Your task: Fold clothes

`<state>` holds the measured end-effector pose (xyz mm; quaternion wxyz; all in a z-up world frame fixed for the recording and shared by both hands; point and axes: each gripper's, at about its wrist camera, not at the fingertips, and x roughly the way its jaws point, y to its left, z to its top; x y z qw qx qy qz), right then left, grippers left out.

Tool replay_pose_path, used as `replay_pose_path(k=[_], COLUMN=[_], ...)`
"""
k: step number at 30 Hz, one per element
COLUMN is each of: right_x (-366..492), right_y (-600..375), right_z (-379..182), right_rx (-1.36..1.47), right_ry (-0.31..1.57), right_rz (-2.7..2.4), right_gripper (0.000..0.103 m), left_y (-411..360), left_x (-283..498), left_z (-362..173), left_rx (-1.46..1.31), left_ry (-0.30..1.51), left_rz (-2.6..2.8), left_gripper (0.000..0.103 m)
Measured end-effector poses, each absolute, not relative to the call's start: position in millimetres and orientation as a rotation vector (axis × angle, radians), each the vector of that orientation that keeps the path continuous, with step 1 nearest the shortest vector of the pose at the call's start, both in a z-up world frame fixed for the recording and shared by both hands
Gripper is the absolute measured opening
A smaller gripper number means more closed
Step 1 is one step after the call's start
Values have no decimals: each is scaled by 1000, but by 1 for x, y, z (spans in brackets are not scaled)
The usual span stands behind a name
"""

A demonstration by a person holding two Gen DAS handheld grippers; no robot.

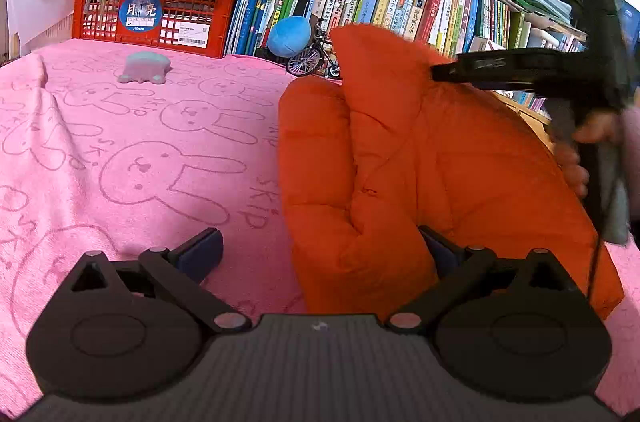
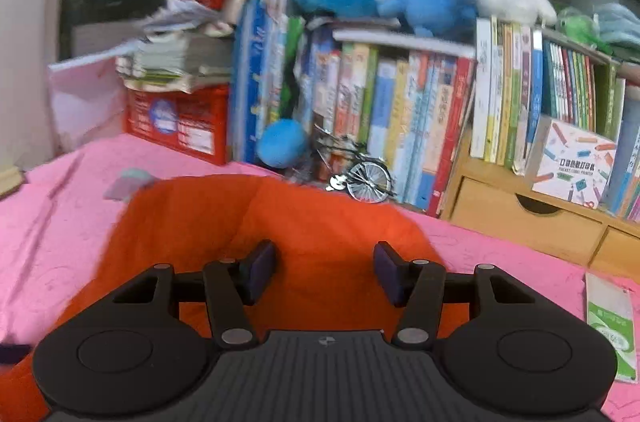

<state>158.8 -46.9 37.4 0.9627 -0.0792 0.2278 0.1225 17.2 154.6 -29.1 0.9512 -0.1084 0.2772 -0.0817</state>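
Mid-fold: orange padded jacket (image 1: 420,158) lay bunched on the pink towel (image 1: 140,150), right of centre. Left gripper (image 1: 320,254) spread wide, straddling the near hem; right gripper (image 2: 324,272) half-spread above it, pinching nothing. Next move needs a grip on an edge.

Even, bright indoor light with soft shadows; the left wrist view is sharp, the right wrist view smeared by motion; both bend at the edges
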Motion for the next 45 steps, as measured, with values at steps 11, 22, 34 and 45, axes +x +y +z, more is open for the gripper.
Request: replay_pose_path(k=[11,22,34,45], right_x=[209,230,95,108], right_y=[-61,-87,-101,-98], right_z=[8,-9,48,6], right_rx=[-137,-122,-143,-228], right_ry=[553,582,207,226], right_rz=[233,152,356,448], right_gripper=[57,96,82,100], left_y=[157,153,150,151], left_x=[18,21,21,22], left_z=[-29,-30,-31,-30], left_rx=[-238,-222,-198,-199], left_ry=[557,559,564,563], left_rz=[-172,-170,-163,-168], left_gripper=[103,103,103,103])
